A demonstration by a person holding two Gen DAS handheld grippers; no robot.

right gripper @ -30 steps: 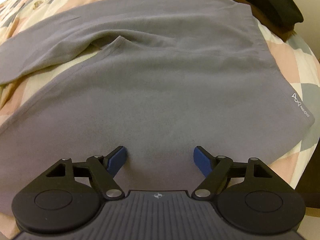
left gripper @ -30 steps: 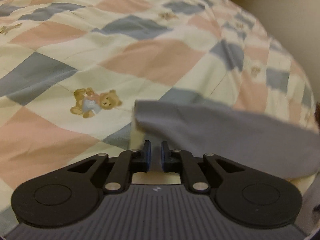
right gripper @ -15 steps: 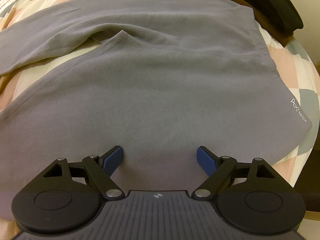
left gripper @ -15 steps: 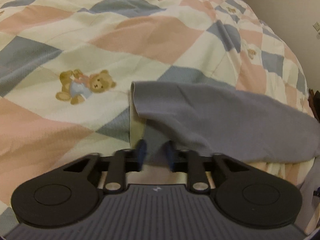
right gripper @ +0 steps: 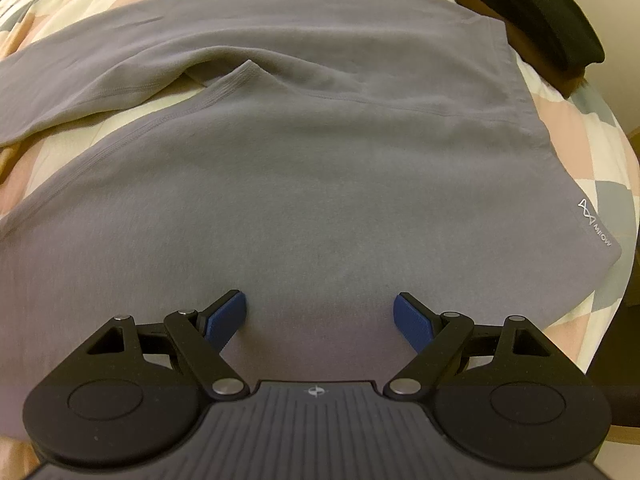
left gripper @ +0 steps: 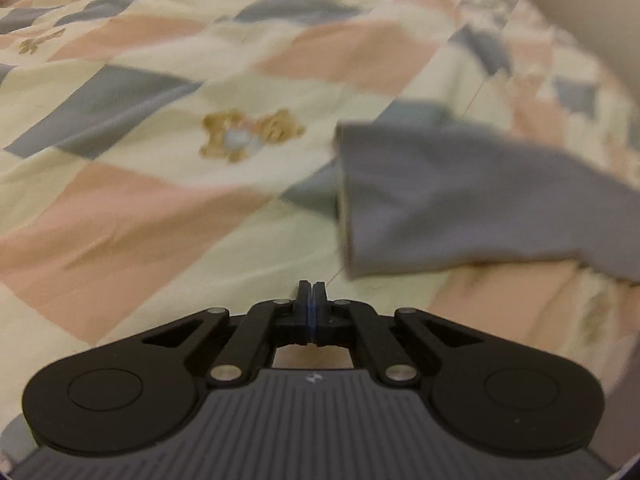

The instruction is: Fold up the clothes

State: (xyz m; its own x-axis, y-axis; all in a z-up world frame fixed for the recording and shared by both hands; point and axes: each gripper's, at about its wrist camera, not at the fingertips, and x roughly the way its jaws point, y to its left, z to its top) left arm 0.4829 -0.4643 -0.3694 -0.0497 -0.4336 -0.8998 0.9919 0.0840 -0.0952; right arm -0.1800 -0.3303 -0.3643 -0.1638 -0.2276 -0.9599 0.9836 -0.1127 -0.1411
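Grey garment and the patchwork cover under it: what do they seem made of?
Grey garment: looks like soft matte knit, maybe fleece or cotton jersey; faint fuzzy nap, stitched seams, a small white printed logo. Cover: seems a thin woven cotton-like sheet, matte, with printed checks and teddy bears, lightly creased.

l gripper (left gripper: 312,285) closed, r gripper (right gripper: 320,312) agape

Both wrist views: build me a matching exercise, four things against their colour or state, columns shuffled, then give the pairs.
Things:
1. left gripper
2. right gripper
3. grey garment
4. folded dark clothes

States:
A. spread flat over the patchwork bedspread
B. fingers wide apart, over the grey cloth
C. fingers pressed together, nothing visibly between them
D. lying at the far right edge of the bed

Pairs: 1-C, 2-B, 3-A, 4-D
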